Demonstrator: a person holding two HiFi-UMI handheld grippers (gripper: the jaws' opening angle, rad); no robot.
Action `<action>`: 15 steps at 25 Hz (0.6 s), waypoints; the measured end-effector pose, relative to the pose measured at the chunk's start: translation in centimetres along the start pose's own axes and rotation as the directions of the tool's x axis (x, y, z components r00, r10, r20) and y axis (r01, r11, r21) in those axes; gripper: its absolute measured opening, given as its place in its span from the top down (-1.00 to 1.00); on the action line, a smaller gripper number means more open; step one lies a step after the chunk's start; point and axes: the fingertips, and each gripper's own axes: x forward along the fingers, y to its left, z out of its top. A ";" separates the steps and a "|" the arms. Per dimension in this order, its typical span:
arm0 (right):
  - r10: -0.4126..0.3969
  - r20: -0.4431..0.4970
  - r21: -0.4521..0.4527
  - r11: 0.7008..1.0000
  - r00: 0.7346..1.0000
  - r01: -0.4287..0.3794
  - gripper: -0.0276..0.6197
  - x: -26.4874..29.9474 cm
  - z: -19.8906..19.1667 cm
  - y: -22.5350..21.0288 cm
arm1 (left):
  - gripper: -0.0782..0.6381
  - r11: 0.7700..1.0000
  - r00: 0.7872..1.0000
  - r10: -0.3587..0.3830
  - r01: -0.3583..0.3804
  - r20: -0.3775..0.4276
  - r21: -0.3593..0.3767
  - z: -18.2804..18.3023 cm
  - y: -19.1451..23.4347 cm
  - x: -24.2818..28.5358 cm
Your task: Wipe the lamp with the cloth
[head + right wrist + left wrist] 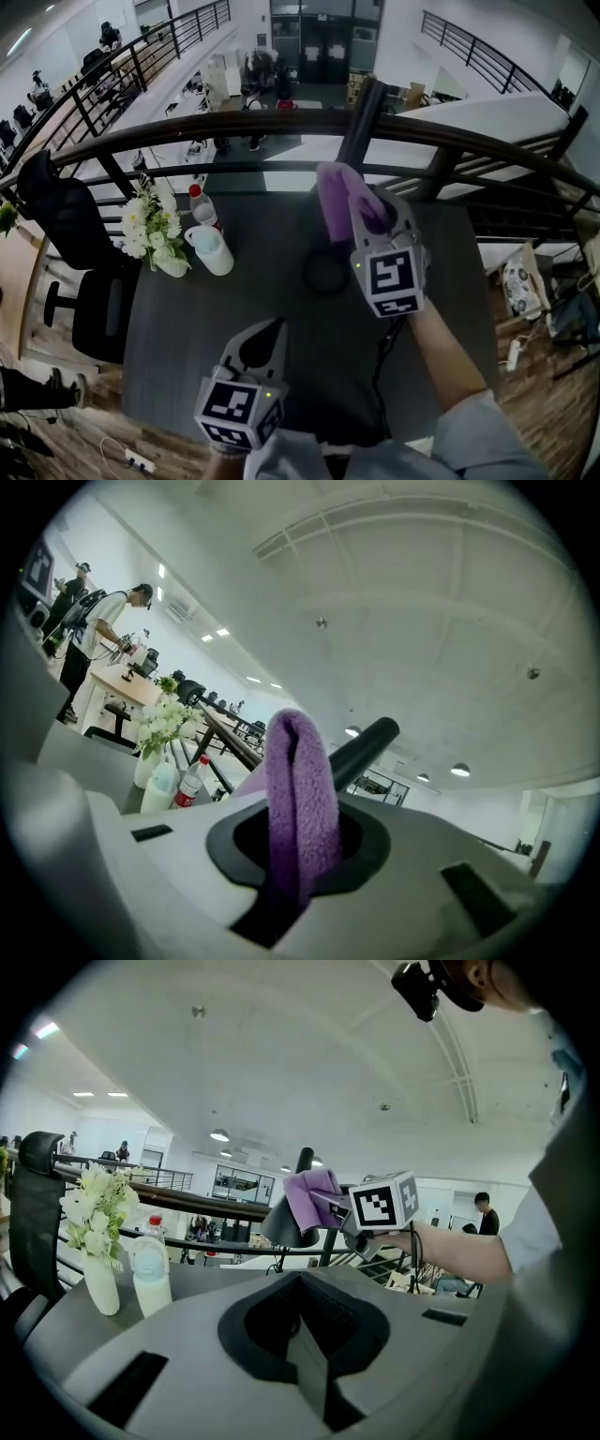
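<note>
Right gripper (375, 211): clenched on a folded purple cloth (336, 192). Its own view shows the fold standing up between the two jaws, pinched at the base. The cloth is held up against the black lamp (279, 1230). In the left gripper view it lies on the top of the dark shade, on the side nearest that gripper. In the right gripper view the lamp's dark stem rises just behind the cloth, toward 1 o'clock.

Left gripper (272, 328): jaws closed together with nothing between them. It is held low over the near edge of the table (450, 281), at about 7 o'clock from the right gripper and well apart from the lamp.

Lamp position: at the middle of the dark table, with its round base (327, 274) resting on the top at 8 o'clock from the right gripper's marker cube.

Other items on the table, all at 9 o'clock from the lamp:
- A white vase of white flowers (155, 225) near the left edge.
- A white bottle (211, 251) just beside the vase.
- A red-capped bottle (200, 204) behind both (label not legible).

A black chair (61, 216) stands off the table's left side. A dark railing (281, 127) runs along the far edge at 12 o'clock.
</note>
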 end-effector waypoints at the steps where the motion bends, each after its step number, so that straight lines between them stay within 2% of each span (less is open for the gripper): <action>1: 0.008 -0.004 0.006 1.000 1.000 -0.008 0.76 -0.2 -0.3 0.4 | 0.75 1.000 1.000 0.000 0.000 0.000 0.000 0.0 0.0 0.0; 7: 0.063 -0.022 0.022 0.998 0.998 -0.063 0.76 -1.6 -1.6 2.6 | 0.75 1.000 1.000 0.000 0.000 -0.005 0.003 0.0 -0.4 0.0; 15: 0.016 -0.033 0.051 0.999 0.999 -0.014 0.75 -1.4 -2.7 0.7 | 0.75 1.000 1.000 -0.003 0.003 -0.005 0.002 -0.1 -0.2 0.4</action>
